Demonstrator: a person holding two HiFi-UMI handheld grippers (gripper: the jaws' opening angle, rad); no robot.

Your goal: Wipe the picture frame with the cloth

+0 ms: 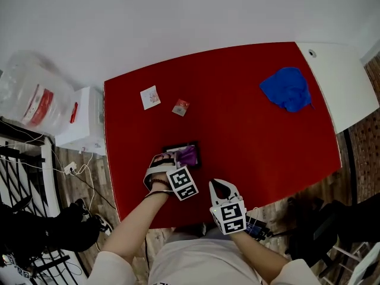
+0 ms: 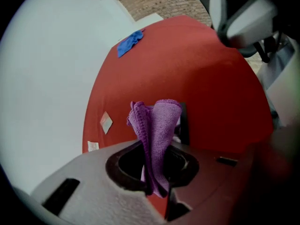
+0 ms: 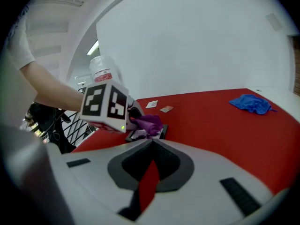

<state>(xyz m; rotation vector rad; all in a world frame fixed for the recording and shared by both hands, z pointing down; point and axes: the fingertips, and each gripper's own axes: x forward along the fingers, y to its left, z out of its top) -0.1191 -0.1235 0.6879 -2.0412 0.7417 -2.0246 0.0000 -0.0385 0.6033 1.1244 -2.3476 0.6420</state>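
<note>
1. Right gripper [image 3: 151, 143]: nearest the person, over the table's near edge. Jaws together at the tips, nothing between them. It is just beside the left gripper and apart from it.

2. Left gripper [image 1: 173, 161]: slightly farther in and to the left. Jaws clamped on item 3, with its marker cube facing up.

3. Purple cloth [image 2: 158, 121]: folded and bunched, standing out past the left gripper's jaw tips. It is set down over item 4.

4. Picture frame [image 1: 175, 148]: dark-edged, lying flat on the red table [image 1: 249, 141] near the front left edge. It is partly covered by the purple cloth and the left gripper. Its picture is too hidden to make out.

5. 2 small cards: 1 reddish [image 1: 180, 107] and 1 white [image 1: 150, 97], lying flat beyond the frame. They are near each other but not touching.

6. Blue cloth [image 1: 287, 88]: crumpled, at the far right of the red top, well apart from everything else.

7. White tabletop section [image 1: 341, 79]: adjoining the red table's right end.

8. White box [image 1: 80, 120]: off the table's left side, with a clear plastic bottle [image 1: 29, 94] beside it near the wall.
</note>
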